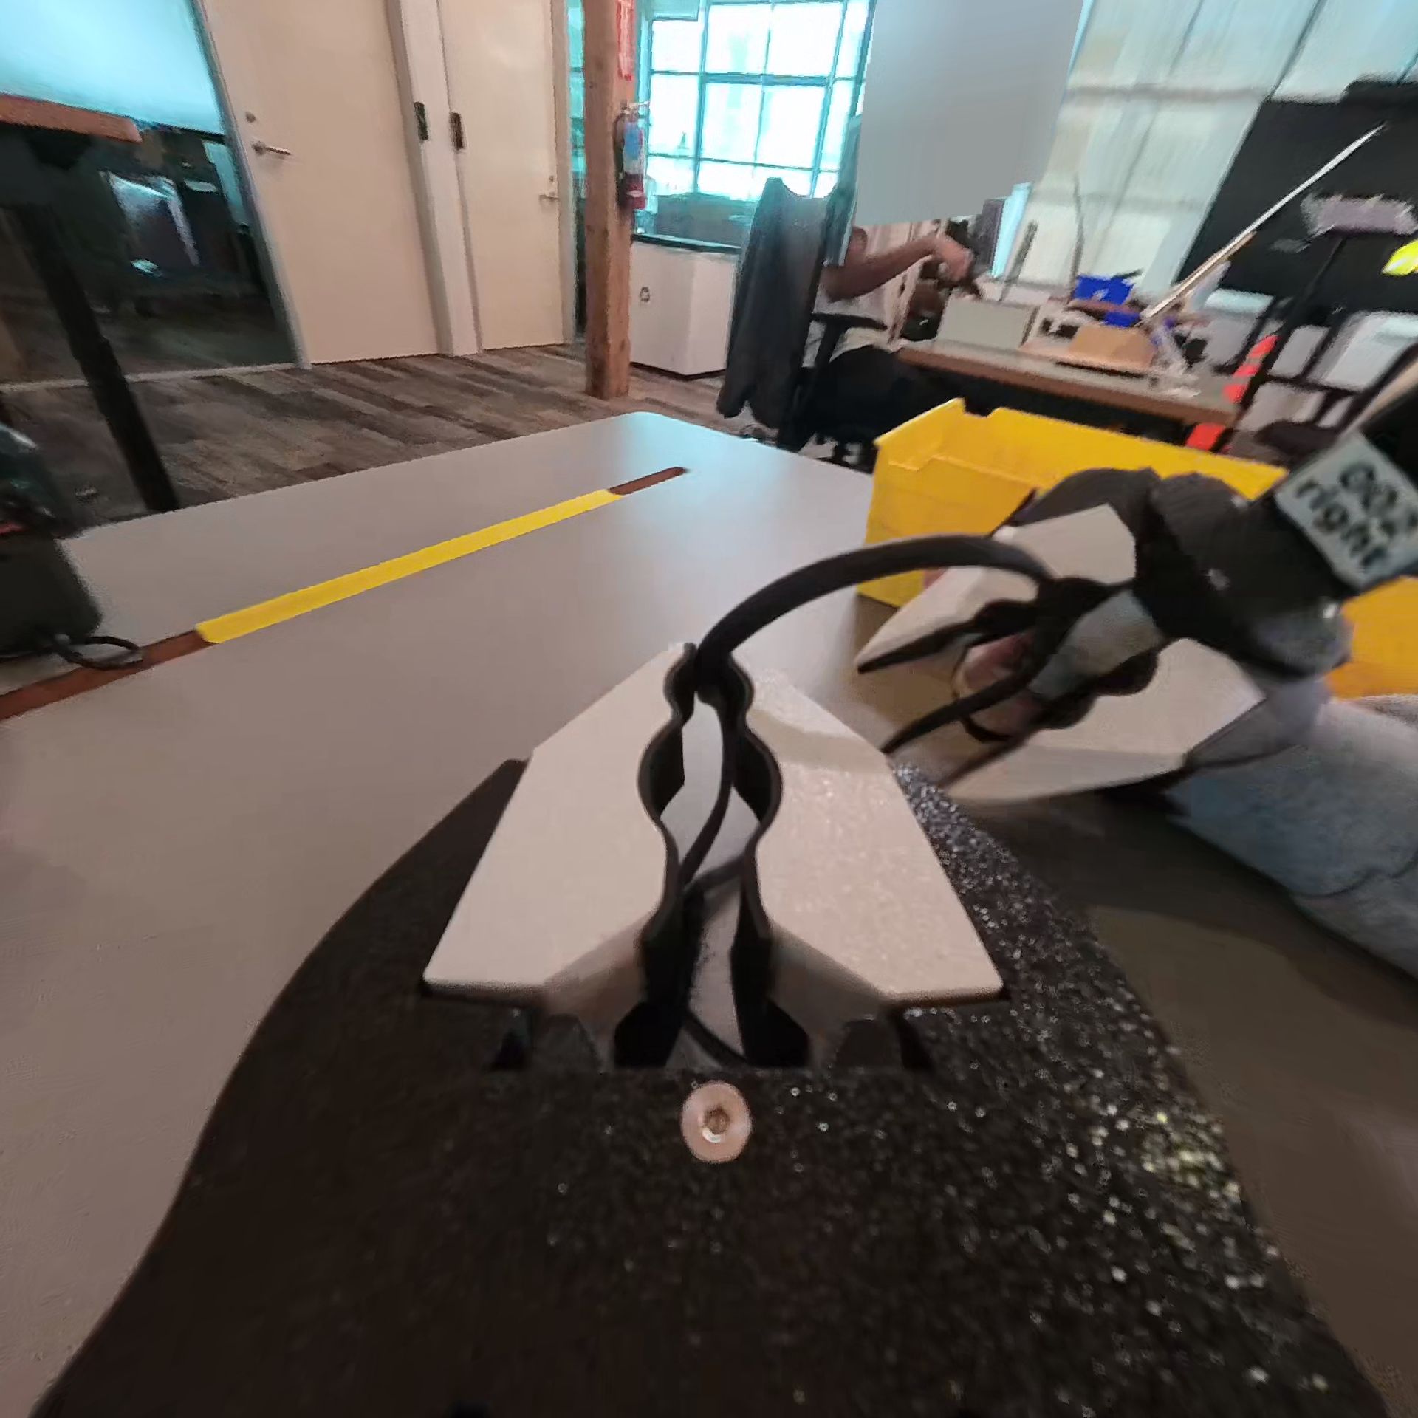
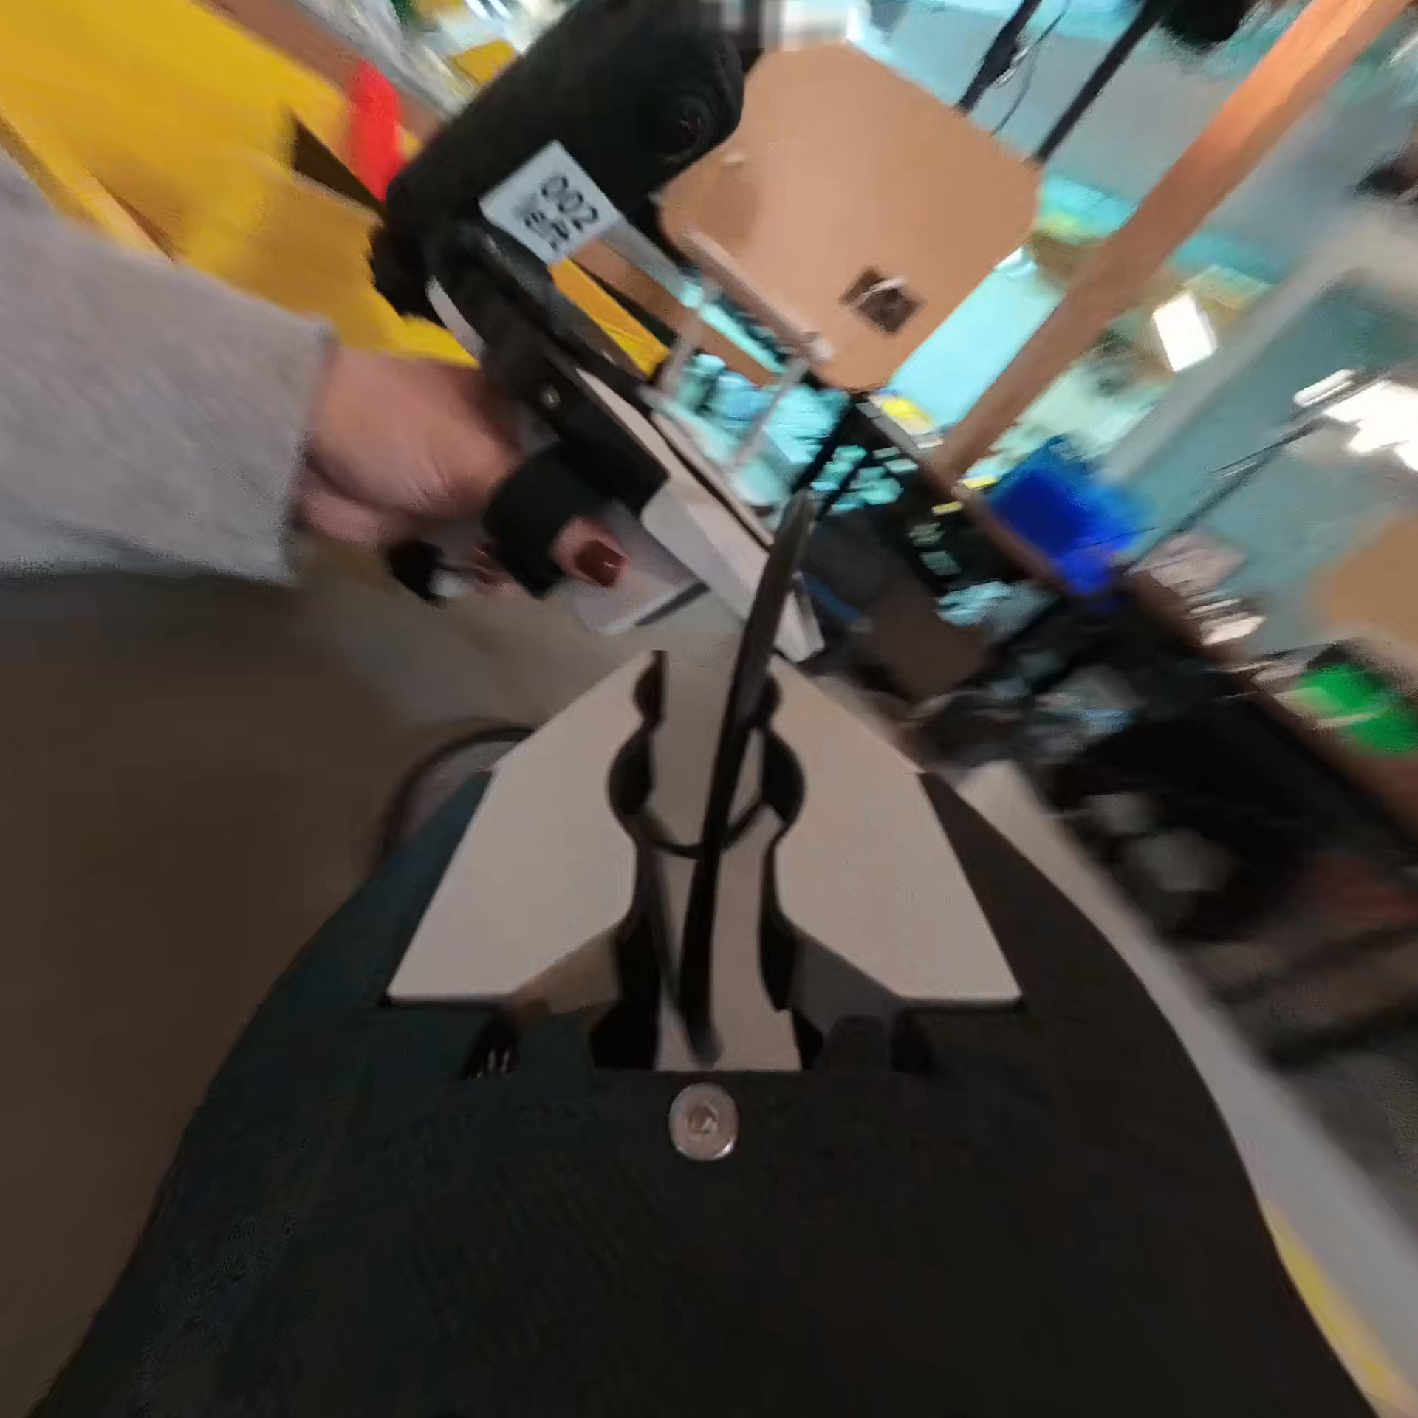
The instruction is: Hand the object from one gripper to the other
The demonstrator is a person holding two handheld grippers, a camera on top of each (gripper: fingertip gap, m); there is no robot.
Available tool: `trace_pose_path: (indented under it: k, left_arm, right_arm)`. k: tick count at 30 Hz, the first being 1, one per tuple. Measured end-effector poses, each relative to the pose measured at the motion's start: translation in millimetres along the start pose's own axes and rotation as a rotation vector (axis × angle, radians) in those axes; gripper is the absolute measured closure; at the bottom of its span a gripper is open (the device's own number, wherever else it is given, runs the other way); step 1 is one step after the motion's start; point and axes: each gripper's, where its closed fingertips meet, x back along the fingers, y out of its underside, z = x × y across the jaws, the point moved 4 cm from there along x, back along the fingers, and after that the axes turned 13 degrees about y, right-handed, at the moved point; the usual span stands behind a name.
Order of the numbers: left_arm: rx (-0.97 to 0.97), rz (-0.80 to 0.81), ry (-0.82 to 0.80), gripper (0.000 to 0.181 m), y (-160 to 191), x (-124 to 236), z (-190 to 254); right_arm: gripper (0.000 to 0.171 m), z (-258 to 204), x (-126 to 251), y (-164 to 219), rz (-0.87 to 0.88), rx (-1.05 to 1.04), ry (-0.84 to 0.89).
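In the left wrist view my left gripper [image 1: 710,669] is shut on a black strap [image 1: 844,558], pinched at the very fingertips. The strap arcs to the right into my right gripper [image 1: 898,713], which stands close by with its fingers apart. In the blurred right wrist view my right gripper [image 2: 710,690] is open. The strap [image 2: 756,652] runs up between its pads, close to the right one, and is not pinched. The left gripper [image 2: 798,637] shows just beyond, held by a hand [image 2: 399,445] in a grey sleeve.
Both grippers hover over a grey table [image 1: 345,767] with a yellow tape stripe [image 1: 407,569] along a slot. A yellow bin [image 1: 997,476] stands at the right behind the right gripper. A person [image 1: 867,284] sits at a desk farther back.
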Motion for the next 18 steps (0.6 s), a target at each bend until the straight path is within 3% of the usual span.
trace_pose_path:
  k: [3, 7, 14, 18]
  left_arm:
    - [-0.067, -0.017, -0.078, 0.178, -2, 4, -5]
    - [-0.184, -0.043, -0.125, 0.178, -4, 7, -4]
    - [-0.367, -0.248, 0.087, 0.179, 19, 2, 20]
    - [-0.416, -0.331, 0.179, 0.178, 29, -1, 32]
  right_arm:
    - [0.109, 6, 4, 7, -0.068, -0.42, -0.181]
    - [0.088, 21, 10, 17, -0.081, -0.739, -0.25]
    - [0.08, 3, 10, 36, -0.263, -0.755, -0.366]
    - [0.088, -1, 6, 44, -0.338, -0.696, -0.336]
